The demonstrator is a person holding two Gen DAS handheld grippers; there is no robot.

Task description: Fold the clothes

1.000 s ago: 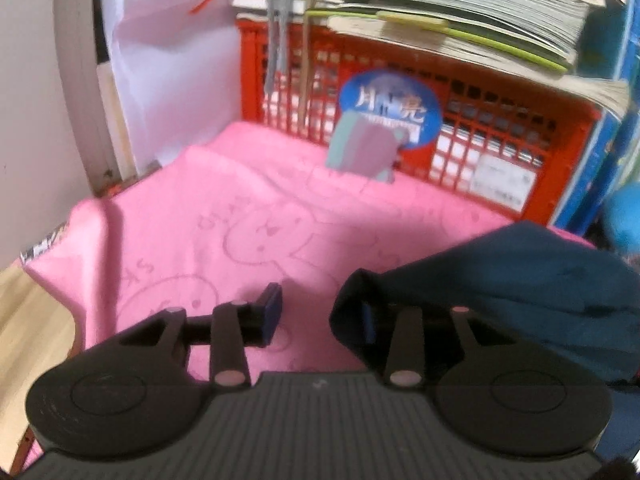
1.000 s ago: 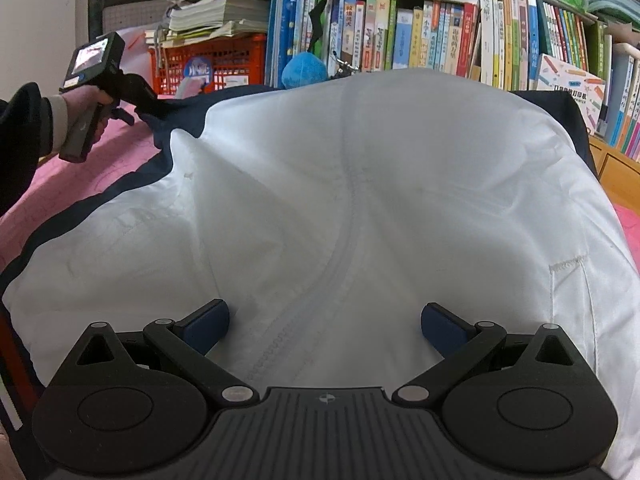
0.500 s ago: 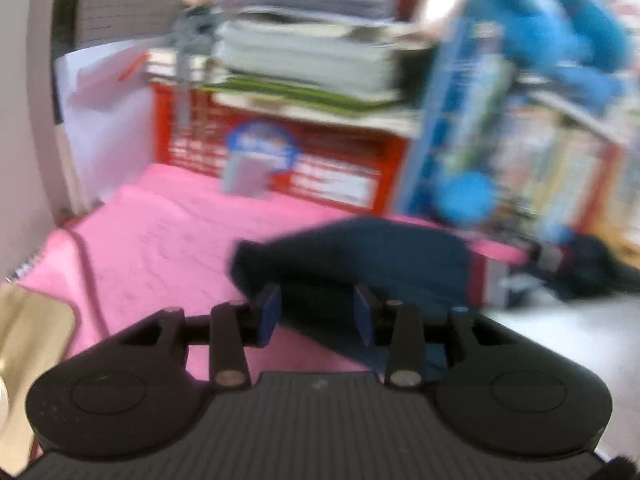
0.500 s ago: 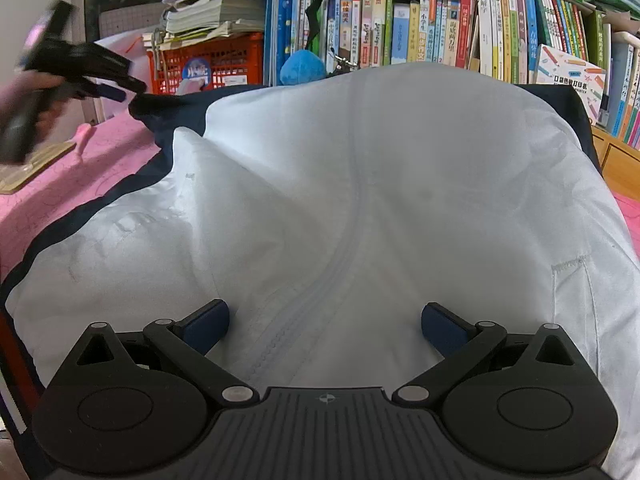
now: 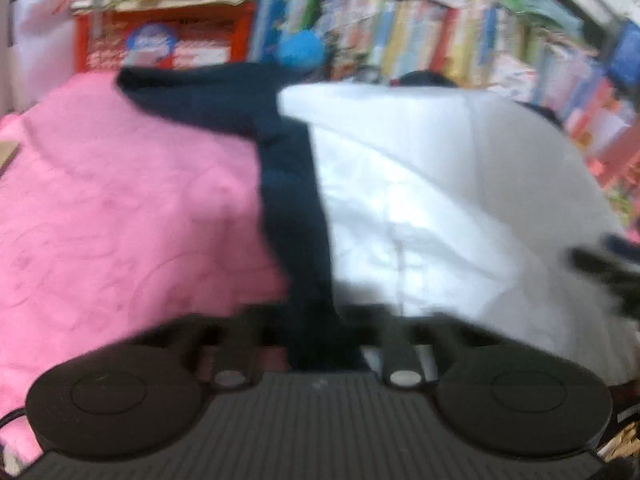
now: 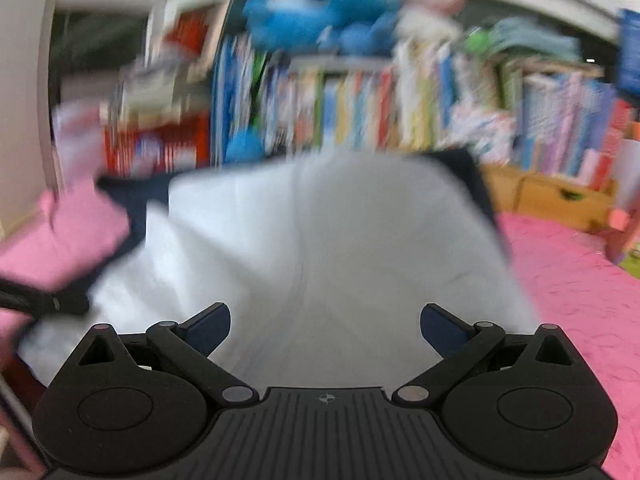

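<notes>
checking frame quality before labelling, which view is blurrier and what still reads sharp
Both are motion-blurred. Left wrist: everything is smeared, even the left gripper, though the navy and white garment on the pink blanket stays readable. Right wrist: the books streak, while the open right gripper is crisp.

Both views are blurred, so the book spines (image 6: 360, 112) on the shelf are not readable, the left gripper (image 5: 316, 344) fingertips are hidden in the dark edge of the garment (image 5: 296, 208), and the basket (image 5: 160, 40) label is unclear.
</notes>
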